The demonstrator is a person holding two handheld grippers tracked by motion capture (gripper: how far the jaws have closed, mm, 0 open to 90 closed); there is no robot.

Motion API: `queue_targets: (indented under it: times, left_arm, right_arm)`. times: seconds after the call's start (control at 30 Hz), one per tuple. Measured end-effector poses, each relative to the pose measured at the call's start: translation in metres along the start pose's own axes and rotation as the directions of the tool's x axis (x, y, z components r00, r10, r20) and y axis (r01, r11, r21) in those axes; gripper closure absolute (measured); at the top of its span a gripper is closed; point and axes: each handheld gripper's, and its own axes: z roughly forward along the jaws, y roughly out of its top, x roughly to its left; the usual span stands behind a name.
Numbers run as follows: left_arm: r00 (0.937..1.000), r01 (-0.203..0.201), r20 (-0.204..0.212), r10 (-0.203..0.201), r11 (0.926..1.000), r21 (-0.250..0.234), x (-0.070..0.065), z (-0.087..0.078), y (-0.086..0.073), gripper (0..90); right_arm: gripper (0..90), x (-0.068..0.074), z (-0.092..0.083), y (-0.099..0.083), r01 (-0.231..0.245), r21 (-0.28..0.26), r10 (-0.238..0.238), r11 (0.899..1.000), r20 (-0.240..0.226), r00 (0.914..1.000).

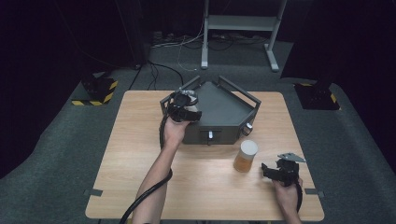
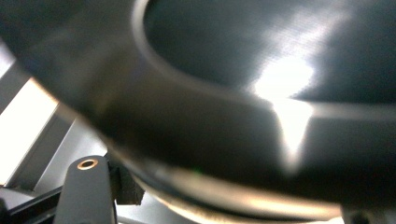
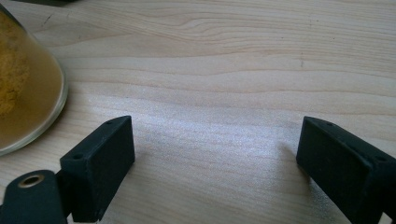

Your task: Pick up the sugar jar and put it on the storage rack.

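My left gripper [image 1: 186,110] hovers over the near left corner of a grey metal box [image 1: 224,109] with rails on its rim. In the left gripper view a dark, glossy round container [image 2: 224,93] sits right in front of the camera, with the jaws shut on it. In the high view a pale round thing [image 1: 194,113] shows at that gripper's tip. A jar of orange powder [image 1: 245,156] with a white lid stands on the table in front of the box. My right gripper [image 1: 273,170] rests low on the table just right of the jar [image 3: 23,88], open, with bare wood between its jaws.
The wooden table [image 1: 140,140] has free room on its left side and along the near edge. The box's front bears a small knob [image 1: 210,135] and a second knob [image 1: 247,131]. Dark carpet, cables and a white frame lie beyond the table.
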Motion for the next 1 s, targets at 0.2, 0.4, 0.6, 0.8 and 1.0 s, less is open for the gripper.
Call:
queue_targets:
  times: [0.2,0.4,0.6,0.8,1.0]
  left_arm:
    - [0.9998,0.006,-0.017,-0.006,1.0,0.007,-0.001,0.007,-0.002,31.0]
    - [0.9996,0.001,-0.028,-0.001,1.0,0.008,-0.003,0.01,-0.004,31.0]
    - [0.9995,0.001,-0.032,-0.001,0.9999,0.011,-0.004,0.013,-0.006,31.0]
    - [0.9992,-0.011,-0.038,0.011,0.9999,0.005,-0.007,0.014,-0.008,30.9]
    - [0.999,-0.02,-0.039,0.02,0.9998,0.0,-0.007,0.014,-0.01,30.9]
  right_arm:
    - [11.0,0.0,0.0,0.0,0.001,0.001,-0.001,1.0,0.001,1.0]
    - [11.1,0.0,0.0,0.0,0.004,0.0,-0.004,1.0,0.001,1.0]
    - [11.1,0.001,0.0,0.0,0.006,0.001,-0.006,1.0,0.001,1.0]
    - [11.2,0.001,0.0,0.0,0.008,0.002,-0.008,1.0,0.002,1.0]
    - [11.2,0.002,0.0,0.001,0.011,0.004,-0.011,1.0,0.005,0.9999]
